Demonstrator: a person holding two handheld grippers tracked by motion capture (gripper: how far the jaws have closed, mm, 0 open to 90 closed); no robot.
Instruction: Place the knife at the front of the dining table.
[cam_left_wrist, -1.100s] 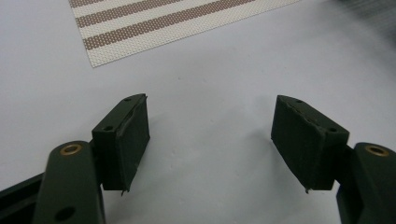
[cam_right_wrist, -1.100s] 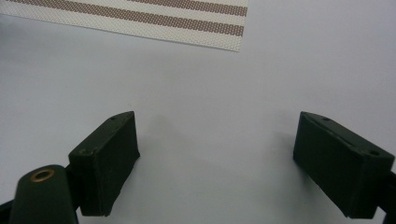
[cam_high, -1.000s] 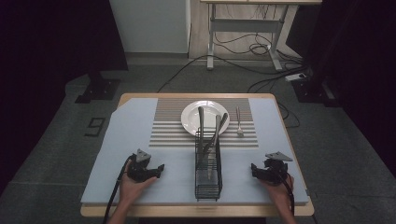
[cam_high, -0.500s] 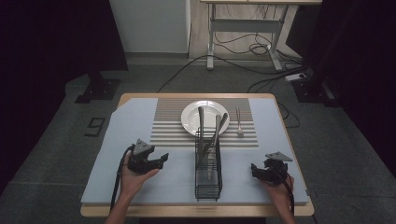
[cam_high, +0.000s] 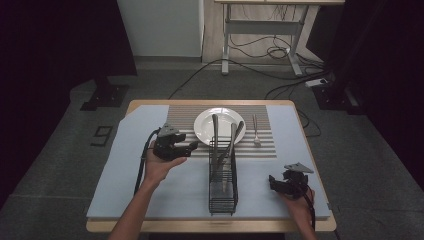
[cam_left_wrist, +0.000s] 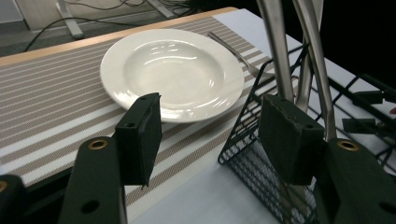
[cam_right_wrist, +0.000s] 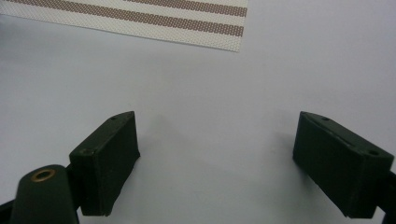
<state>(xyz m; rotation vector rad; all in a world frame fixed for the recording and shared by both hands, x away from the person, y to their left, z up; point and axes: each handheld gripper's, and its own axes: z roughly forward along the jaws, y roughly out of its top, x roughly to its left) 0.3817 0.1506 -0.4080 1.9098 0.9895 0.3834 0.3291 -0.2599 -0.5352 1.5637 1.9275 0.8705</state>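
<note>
A black wire cutlery basket (cam_high: 223, 175) stands mid-table with two metal utensils (cam_high: 233, 137) leaning out of its far end. Behind it a white deep plate (cam_high: 205, 125) lies on a striped placemat (cam_high: 180, 117), and a fork (cam_high: 255, 132) lies to the plate's right. My left gripper (cam_high: 191, 147) is open, raised left of the basket and pointing at it; in the left gripper view (cam_left_wrist: 210, 133) the plate (cam_left_wrist: 173, 72), the fork (cam_left_wrist: 233, 49) and the basket (cam_left_wrist: 280, 186) lie ahead. My right gripper (cam_high: 272, 181) is open, low over the pale mat (cam_right_wrist: 196, 93) at front right.
A pale blue-grey mat (cam_high: 120, 175) covers the wooden table (cam_high: 210, 226). A corner of the striped placemat (cam_right_wrist: 187, 21) lies ahead of the right gripper. Cables, a desk frame (cam_high: 260, 35) and a stand base (cam_high: 105, 95) are on the floor beyond the table.
My left gripper has moved forward and to the right, from the front left of the table up beside the basket's far end. The right gripper has stayed put.
</note>
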